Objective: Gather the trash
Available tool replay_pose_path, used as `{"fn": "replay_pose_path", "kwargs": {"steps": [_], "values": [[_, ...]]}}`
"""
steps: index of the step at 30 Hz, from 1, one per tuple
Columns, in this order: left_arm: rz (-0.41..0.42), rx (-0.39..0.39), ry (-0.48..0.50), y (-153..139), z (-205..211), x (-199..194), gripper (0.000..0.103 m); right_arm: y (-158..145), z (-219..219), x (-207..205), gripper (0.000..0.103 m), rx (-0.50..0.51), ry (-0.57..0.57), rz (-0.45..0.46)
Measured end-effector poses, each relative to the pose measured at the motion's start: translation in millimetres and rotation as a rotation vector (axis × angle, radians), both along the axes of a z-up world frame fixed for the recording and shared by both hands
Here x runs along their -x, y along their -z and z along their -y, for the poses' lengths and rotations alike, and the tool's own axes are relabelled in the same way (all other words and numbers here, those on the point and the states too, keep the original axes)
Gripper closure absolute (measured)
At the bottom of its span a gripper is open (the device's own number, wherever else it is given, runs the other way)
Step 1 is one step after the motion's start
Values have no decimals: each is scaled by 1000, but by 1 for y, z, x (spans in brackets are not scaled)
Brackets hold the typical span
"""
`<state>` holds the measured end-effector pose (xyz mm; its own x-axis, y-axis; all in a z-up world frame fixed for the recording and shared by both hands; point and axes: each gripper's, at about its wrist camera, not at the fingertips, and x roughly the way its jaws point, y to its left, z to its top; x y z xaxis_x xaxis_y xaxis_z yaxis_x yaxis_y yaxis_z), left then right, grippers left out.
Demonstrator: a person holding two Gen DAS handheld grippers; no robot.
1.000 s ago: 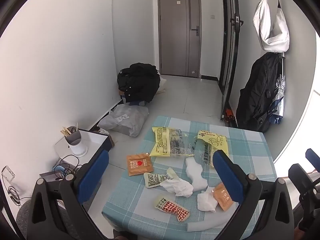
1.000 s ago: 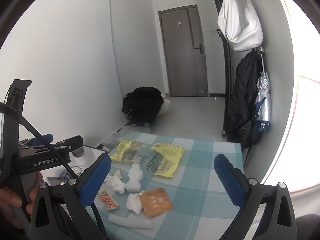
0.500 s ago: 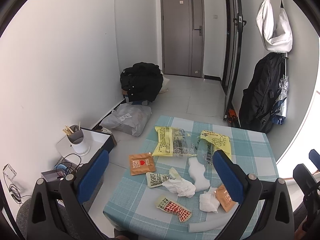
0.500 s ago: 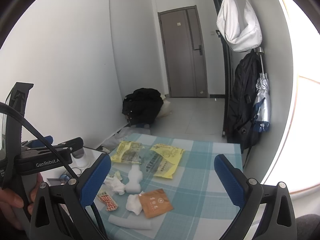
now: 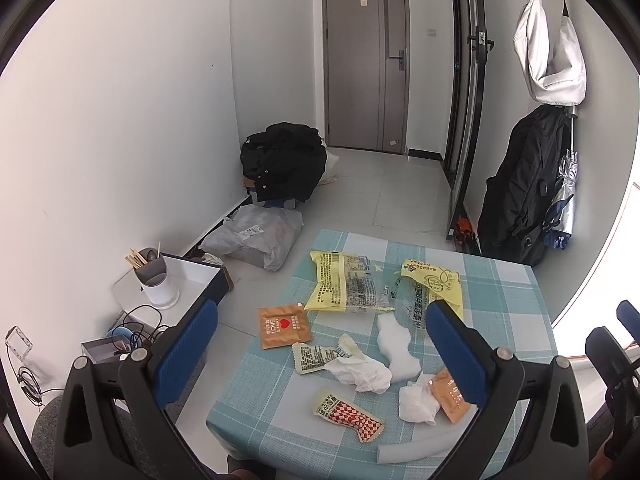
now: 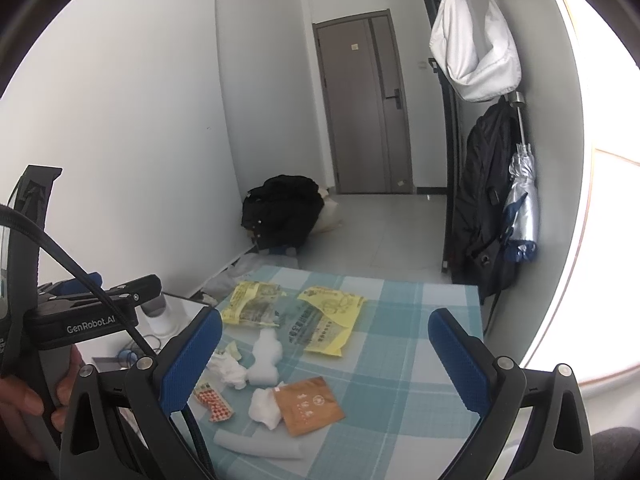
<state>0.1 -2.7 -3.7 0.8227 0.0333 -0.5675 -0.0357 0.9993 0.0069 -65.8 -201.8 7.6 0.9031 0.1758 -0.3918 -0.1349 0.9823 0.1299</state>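
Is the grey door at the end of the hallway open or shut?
Shut. The grey door sits flush in its frame in both wrist views, with no gap showing.

I see white walls (image 5: 120,120) around a pale tiled floor (image 5: 392,196). A grey door (image 5: 366,64) stands shut at the far end, with a dark-framed door (image 5: 466,120) on the right wall beside it. A heap of black clothing (image 5: 284,162) lies against the left wall, a grey plastic parcel (image 5: 256,236) just in front of it. On the right wall hang a white bag (image 6: 476,48), a black backpack (image 6: 484,208) and a folded silver umbrella (image 6: 522,204). Strong daylight pours in from the right edge. The surface (image 5: 516,300) wears a blue checked cloth. A low white shelf (image 5: 196,276) by the left wall holds a utensil cup (image 5: 154,280).
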Motion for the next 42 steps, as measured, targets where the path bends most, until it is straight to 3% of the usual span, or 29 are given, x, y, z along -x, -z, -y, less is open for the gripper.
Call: {"fn": "replay_pose_path", "kwargs": {"steps": [28, 42], "values": [[-16, 7, 7, 2, 0, -1, 1, 6, 4, -5, 0, -9, 10, -32], [-81, 89, 34, 8, -10, -16, 1, 12, 6, -18, 0, -67, -16, -57]]}}
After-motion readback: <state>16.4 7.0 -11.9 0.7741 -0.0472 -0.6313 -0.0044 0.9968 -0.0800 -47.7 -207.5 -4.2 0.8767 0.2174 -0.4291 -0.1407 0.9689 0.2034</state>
